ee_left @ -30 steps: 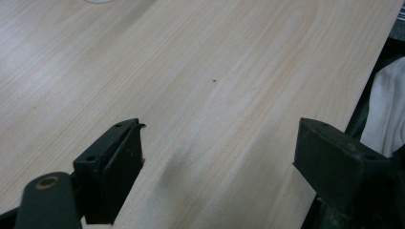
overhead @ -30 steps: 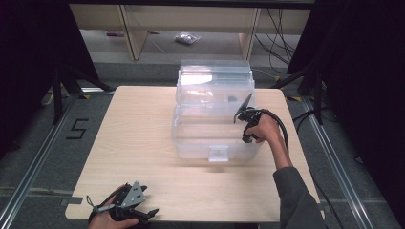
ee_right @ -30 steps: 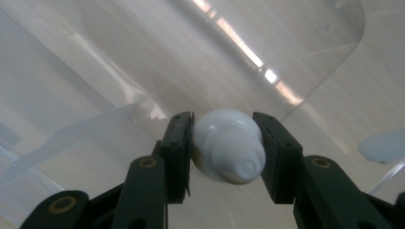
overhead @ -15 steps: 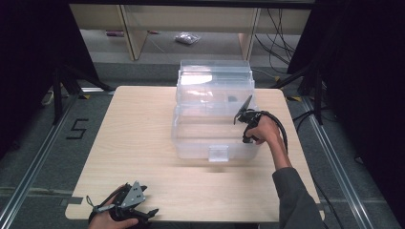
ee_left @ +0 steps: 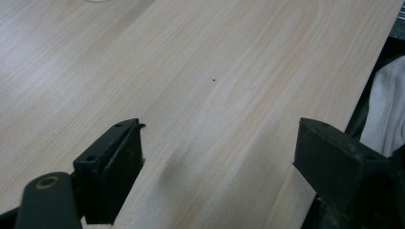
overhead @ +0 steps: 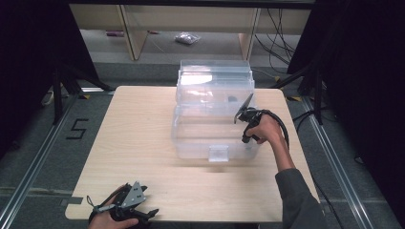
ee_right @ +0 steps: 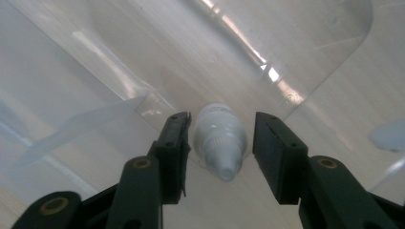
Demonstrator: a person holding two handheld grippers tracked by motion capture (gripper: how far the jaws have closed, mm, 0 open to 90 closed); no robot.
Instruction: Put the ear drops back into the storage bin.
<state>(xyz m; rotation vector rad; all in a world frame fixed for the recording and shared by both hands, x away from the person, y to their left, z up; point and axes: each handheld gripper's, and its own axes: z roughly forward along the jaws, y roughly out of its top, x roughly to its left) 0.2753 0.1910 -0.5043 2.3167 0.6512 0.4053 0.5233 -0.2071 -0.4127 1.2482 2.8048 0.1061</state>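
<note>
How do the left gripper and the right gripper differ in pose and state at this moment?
The left gripper sits low at the table's near edge; the right gripper reaches into the clear plastic bin. The left gripper's fingers stand wide apart over bare wood, while the right gripper's fingers flank a small white bottle, with slight gaps showing. Both are hand-held with black fingers.

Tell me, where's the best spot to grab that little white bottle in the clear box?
Probably the round body, just behind the ribbed cap. In the right gripper view the bottle lies in the box, nozzle toward the camera, and the right gripper has a jaw on each side, not yet closed. Coming from the nozzle end suits it; the tapered tip could slip.
</note>
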